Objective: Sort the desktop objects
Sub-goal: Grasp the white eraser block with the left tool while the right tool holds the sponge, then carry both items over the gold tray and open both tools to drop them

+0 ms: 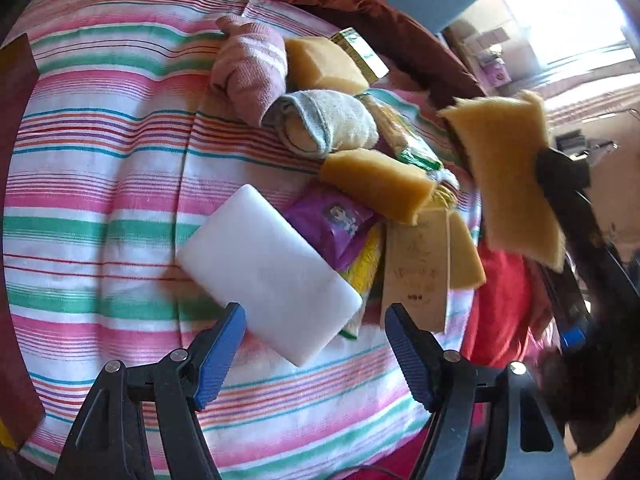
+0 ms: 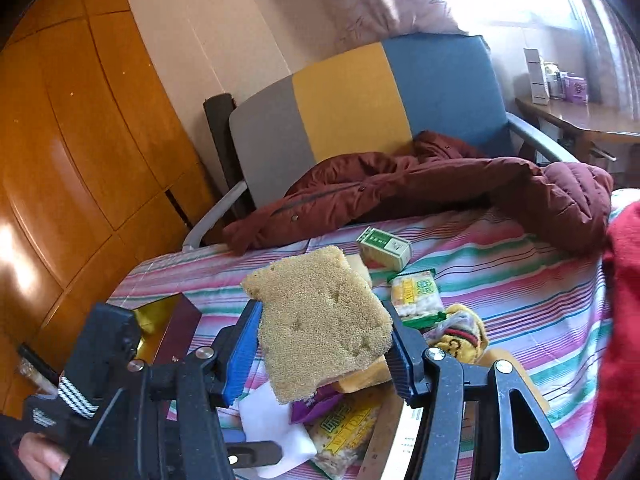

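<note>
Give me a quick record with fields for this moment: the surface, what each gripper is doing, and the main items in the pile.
surface: striped pink, green and white bedspread
left gripper: jaws open, hovering over the white rectangular foam block, not gripping it
right gripper: jaws shut on a yellow-brown porous sponge, lifted clear of the pile
pile: rolled pink sock, rolled grey-cream sock, purple snack packet, two more yellow sponges
also on bed: small green and white carton, dark red padded jacket
</note>
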`<state>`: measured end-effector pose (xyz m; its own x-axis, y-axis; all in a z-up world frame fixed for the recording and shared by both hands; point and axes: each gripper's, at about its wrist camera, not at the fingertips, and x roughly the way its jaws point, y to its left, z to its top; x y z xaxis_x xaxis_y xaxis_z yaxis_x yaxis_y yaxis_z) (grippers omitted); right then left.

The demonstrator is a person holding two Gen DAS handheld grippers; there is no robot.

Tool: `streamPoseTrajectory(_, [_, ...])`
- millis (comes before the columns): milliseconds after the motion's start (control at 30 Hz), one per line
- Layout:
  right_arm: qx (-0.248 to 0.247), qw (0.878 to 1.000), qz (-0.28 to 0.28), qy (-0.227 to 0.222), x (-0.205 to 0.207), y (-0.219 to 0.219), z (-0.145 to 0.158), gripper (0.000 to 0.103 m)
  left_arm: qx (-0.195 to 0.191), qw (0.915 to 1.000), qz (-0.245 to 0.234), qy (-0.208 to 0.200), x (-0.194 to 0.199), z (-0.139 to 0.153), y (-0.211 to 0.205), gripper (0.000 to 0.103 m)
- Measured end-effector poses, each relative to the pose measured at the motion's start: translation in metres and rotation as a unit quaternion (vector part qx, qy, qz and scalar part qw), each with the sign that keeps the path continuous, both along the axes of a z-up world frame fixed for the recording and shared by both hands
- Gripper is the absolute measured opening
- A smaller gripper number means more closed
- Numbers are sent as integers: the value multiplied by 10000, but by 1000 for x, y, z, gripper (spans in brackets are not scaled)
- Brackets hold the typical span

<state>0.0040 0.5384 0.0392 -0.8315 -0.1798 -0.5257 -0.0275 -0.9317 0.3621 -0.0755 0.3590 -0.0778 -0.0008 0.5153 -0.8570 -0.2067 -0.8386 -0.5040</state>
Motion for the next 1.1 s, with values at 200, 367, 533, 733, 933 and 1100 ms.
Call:
streamPoseTrajectory(200, [-60,9999,-94,106,5,6,4,59,-332,9993,129,79,0,-1,14,76])
streamPoseTrajectory(367, [94,10000,-21,28,2,-1,2,59,-153,9979,621,-71,10,0,1,75])
streamPoseTrajectory(533, [137,9999,-45,-7,2,-2,1,59,208,9946,876,-522,34,-6,-27,75])
streamPoseTrajectory(733, [230,9997,6,5,3,-9,2,60,373,9884,1170,-889,26,-14,-18,76])
streamPoseTrajectory(933, [243,9997,35,-16,1,-11,1,60,111,9878,1166,-1028,26,-27,7,75])
streamPoseTrajectory(1100, [275,9996,42,38,3,-12,4,60,78,9904,1065,-878,25,-29,24,74])
